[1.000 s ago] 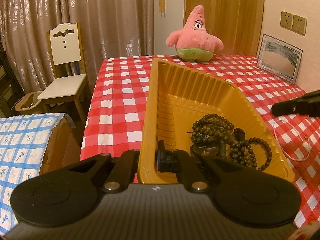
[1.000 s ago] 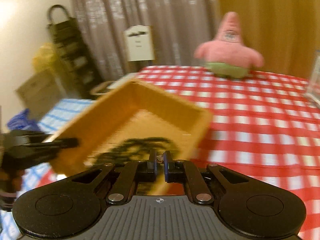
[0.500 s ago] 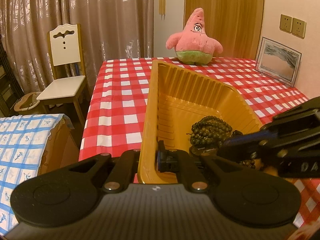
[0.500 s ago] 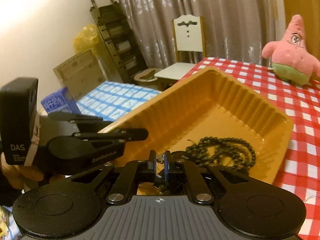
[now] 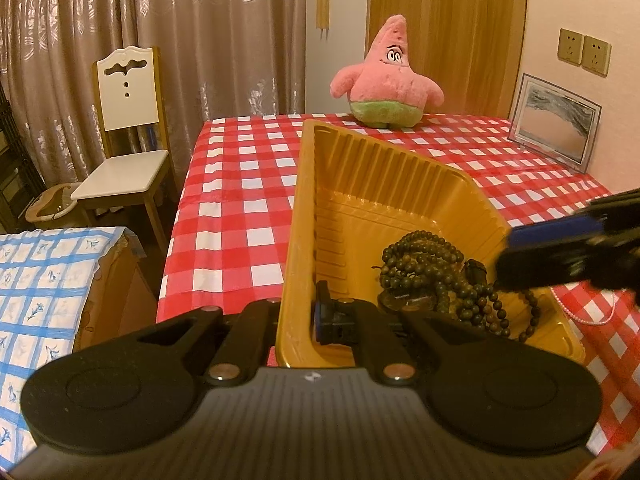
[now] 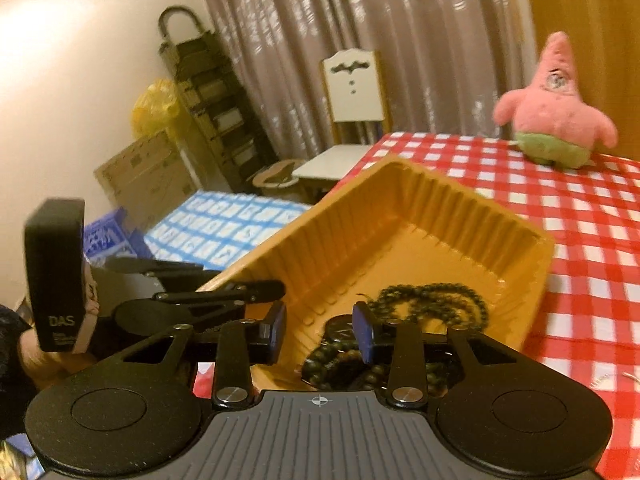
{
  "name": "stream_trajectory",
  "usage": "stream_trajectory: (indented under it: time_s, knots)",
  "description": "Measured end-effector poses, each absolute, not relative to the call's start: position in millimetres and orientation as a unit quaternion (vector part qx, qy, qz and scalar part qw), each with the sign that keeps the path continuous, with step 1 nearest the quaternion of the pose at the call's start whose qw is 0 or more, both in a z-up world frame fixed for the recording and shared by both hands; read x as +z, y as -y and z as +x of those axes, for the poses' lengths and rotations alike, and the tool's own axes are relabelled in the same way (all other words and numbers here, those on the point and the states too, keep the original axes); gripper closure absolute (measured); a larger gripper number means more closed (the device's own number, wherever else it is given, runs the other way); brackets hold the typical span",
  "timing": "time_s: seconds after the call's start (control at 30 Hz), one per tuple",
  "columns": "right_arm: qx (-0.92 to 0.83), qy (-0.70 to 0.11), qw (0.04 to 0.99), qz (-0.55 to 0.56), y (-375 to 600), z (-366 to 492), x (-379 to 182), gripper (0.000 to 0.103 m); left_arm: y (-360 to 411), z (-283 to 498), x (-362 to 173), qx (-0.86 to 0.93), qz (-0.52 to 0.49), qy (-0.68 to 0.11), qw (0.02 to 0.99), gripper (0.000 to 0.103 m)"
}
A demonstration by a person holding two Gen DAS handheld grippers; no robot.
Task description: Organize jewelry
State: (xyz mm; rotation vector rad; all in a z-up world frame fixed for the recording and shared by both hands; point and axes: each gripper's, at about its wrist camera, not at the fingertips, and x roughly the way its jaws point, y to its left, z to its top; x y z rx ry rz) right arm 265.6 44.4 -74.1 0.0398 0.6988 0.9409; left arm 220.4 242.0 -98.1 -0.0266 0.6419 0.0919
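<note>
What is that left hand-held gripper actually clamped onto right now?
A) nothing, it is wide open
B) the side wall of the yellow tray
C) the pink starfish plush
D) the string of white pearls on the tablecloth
B: the left hand-held gripper has its fingers shut on the near side wall of the yellow tray, one inside and one outside, while the dark bead bracelets lie loose in the tray.

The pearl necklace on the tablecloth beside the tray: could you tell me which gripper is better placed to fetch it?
Right. The right gripper is open and free near the pearl necklace, while the left gripper is clamped on the yellow tray wall.
</note>
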Motion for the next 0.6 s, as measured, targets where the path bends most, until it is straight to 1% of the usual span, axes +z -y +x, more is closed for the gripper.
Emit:
stream_trajectory:
  time_s: [0.2,0.6]
  knots:
    - [0.387,-0.337,0.858,0.03,6,258,-73,0.066,-242,220,-98,0.046,-0.015,-0.316,0.948,0.1]
    - [0.222,-0.392,0.892,0.036,116,258,-103,0.066,-240,216,-98,0.047,-0.01,-0.319,0.946,0.1]
